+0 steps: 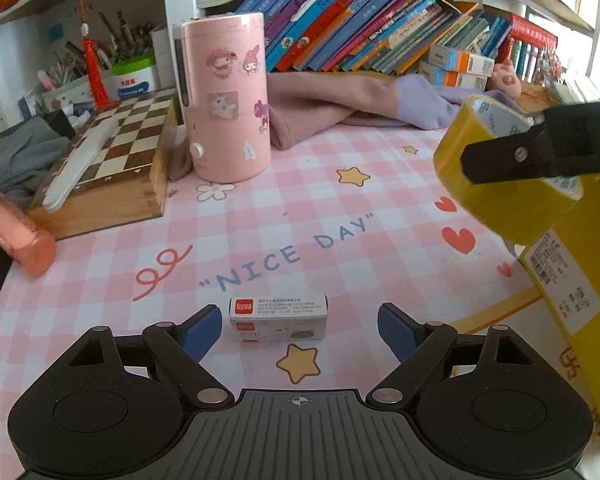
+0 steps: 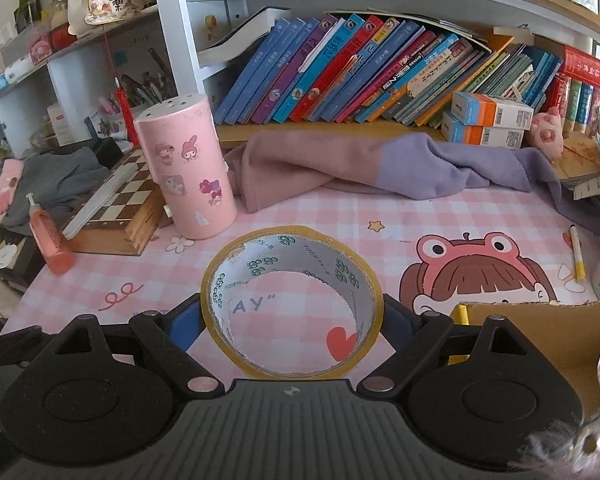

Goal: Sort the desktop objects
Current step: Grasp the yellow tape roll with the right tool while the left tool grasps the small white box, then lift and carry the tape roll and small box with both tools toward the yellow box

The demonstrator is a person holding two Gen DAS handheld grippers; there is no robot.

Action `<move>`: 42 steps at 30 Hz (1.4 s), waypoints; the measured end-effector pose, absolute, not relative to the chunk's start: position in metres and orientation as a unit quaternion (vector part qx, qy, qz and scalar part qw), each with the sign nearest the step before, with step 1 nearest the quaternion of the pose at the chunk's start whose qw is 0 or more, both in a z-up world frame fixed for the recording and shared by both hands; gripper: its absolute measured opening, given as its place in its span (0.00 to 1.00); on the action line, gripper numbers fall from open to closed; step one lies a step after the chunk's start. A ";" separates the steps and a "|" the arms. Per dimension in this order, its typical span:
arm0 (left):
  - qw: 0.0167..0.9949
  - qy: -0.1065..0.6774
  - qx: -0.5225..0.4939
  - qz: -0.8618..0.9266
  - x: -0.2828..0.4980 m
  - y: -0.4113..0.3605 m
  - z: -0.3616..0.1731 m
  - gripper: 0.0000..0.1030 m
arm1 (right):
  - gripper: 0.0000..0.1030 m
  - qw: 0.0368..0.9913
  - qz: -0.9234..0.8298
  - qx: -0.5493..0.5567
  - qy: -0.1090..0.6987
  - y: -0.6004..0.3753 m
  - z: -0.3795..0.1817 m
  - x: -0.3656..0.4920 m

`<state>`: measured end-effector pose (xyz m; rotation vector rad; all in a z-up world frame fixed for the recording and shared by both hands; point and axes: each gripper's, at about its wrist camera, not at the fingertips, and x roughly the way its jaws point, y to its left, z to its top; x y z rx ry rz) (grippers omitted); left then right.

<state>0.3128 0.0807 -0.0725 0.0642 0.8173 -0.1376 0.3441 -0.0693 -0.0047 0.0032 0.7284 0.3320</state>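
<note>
the right gripper [image 2: 291,320] clamps the tape roll [image 2: 291,302] across its outer sides and holds it above the mat [image 2: 320,216], near the yellow box [image 1: 576,280]. the roll looks light and stiff, its glossy wall likely slippery, so a grip across the flat sides suits it. the left gripper [image 1: 300,330] stands wide, empty, with the small carton [image 1: 278,317] on the mat between its fingers; the carton is probably light and crushable, best taken by its short ends.
</note>
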 end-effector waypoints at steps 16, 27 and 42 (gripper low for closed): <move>0.911 0.410 0.019 -0.048 0.325 0.088 -0.088 0.52 | 0.85 0.914 0.179 -0.002 0.363 -0.065 -0.007 0.341; 0.920 0.388 -0.016 -0.049 0.305 0.101 -0.060 0.51 | 0.85 0.915 0.185 -0.008 0.358 -0.057 -0.002 0.330; 0.944 0.327 -0.032 -0.039 0.227 0.117 -0.003 0.51 | 0.85 0.921 0.201 -0.013 0.333 -0.051 0.016 0.270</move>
